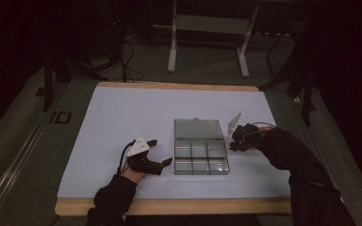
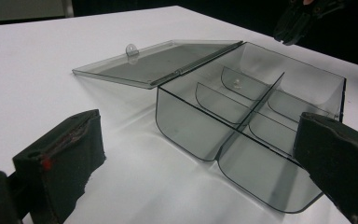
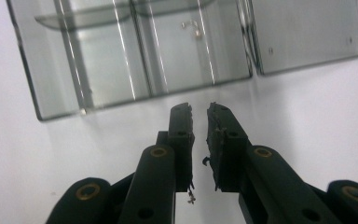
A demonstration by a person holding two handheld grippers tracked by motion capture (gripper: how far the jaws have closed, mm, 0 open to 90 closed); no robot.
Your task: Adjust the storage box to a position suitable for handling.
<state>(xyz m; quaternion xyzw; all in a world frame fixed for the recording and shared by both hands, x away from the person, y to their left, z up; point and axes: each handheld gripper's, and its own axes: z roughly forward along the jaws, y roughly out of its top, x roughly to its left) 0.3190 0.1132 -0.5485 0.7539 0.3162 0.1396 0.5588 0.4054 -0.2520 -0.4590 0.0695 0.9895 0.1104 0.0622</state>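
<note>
We should keep the wide-open left gripper [image 1: 162, 151] bracing the open clear box [image 1: 201, 157] mid-table while the right gripper [image 1: 230, 142], jaws nearly shut on nothing, approaches its right wall squarely.

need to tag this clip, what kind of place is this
Probably a dim lab or recording studio, not a home: a white-topped table with wooden edges, a metal equipment stand and cables on the floor behind it, and a clear plastic compartment box between two handheld grippers.
</note>
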